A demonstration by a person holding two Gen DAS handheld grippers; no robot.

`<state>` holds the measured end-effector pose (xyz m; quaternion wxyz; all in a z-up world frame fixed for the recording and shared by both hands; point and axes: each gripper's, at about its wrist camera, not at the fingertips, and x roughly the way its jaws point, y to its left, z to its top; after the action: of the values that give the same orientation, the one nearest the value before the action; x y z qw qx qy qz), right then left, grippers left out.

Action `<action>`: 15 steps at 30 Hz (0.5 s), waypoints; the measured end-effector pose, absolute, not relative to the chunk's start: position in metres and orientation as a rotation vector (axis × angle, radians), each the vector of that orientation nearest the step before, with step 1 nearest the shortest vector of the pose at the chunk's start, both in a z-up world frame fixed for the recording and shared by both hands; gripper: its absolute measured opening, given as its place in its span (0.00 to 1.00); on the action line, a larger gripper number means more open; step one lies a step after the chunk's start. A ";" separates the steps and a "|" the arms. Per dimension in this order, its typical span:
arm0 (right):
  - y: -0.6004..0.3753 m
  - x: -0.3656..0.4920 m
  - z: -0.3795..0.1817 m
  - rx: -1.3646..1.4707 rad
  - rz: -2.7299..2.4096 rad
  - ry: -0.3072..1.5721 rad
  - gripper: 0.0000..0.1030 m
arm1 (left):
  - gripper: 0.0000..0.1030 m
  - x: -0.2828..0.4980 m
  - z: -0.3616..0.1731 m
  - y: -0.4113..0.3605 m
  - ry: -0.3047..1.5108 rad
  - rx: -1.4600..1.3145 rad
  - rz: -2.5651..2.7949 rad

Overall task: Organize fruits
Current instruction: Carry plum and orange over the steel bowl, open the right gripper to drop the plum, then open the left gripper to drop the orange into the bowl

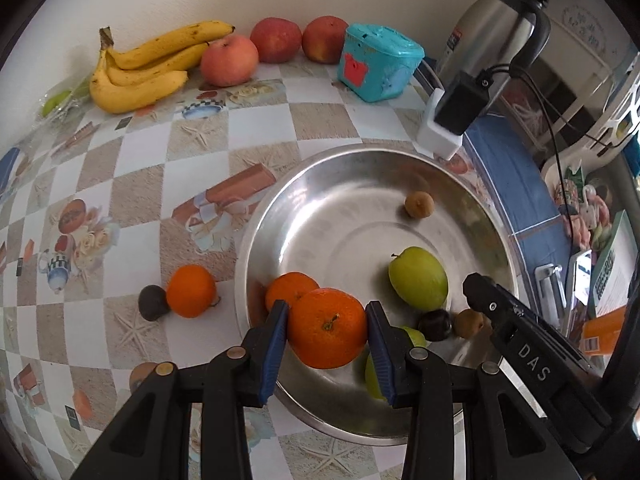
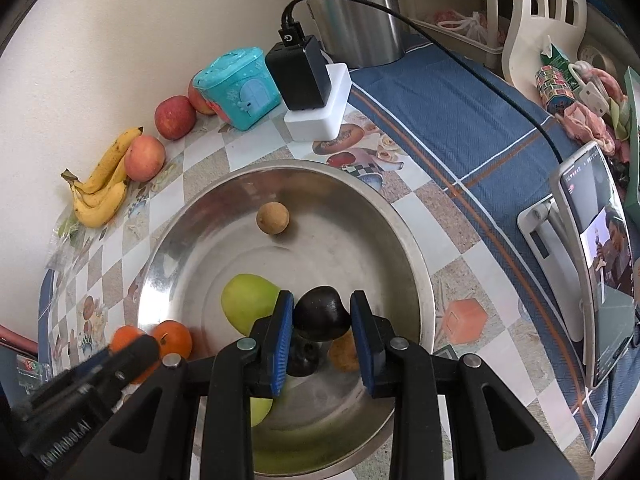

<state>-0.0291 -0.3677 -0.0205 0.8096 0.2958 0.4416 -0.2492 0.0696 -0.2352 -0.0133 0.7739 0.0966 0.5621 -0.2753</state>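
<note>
My left gripper (image 1: 327,326) is shut on an orange (image 1: 326,328) and holds it over the near rim of a steel bowl (image 1: 304,200). My right gripper (image 2: 322,318) is shut on a dark plum (image 2: 320,314) above the same bowl (image 2: 404,232). In the bowl lie another orange (image 1: 289,289), a green apple (image 1: 418,277), a dark plum (image 1: 435,324), a second green fruit (image 1: 374,376) and two small brown fruits (image 1: 419,205) (image 1: 472,322). On the table left of the bowl sit an orange (image 1: 190,290) and a dark plum (image 1: 153,302).
Bananas (image 1: 148,66) and three red apples (image 1: 229,61) line the back wall beside a teal box (image 1: 378,62). A black charger on a white block (image 1: 452,120) and a steel kettle (image 1: 492,28) stand right of them. A phone on a stand (image 2: 596,264) is at the right.
</note>
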 end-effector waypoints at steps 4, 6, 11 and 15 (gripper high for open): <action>-0.369 -0.029 -0.021 0.640 -0.539 0.942 0.30 | 0.41 0.069 -0.017 -0.236 1.224 0.224 -0.591; -0.370 -0.029 -0.021 0.641 -0.541 0.944 0.30 | 0.41 0.069 -0.019 -0.236 1.228 0.225 -0.590; -0.370 -0.028 -0.022 0.636 -0.542 0.948 0.32 | 0.41 0.070 -0.021 -0.236 1.233 0.226 -0.587; -0.370 -0.029 -0.018 0.633 -0.543 0.935 0.45 | 0.41 0.069 -0.022 -0.236 1.237 0.228 -0.586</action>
<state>-0.0290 -0.3701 -0.0185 0.8101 0.2961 0.4376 -0.2541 0.0693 -0.2357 -0.0221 0.7688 0.1052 0.5699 -0.2702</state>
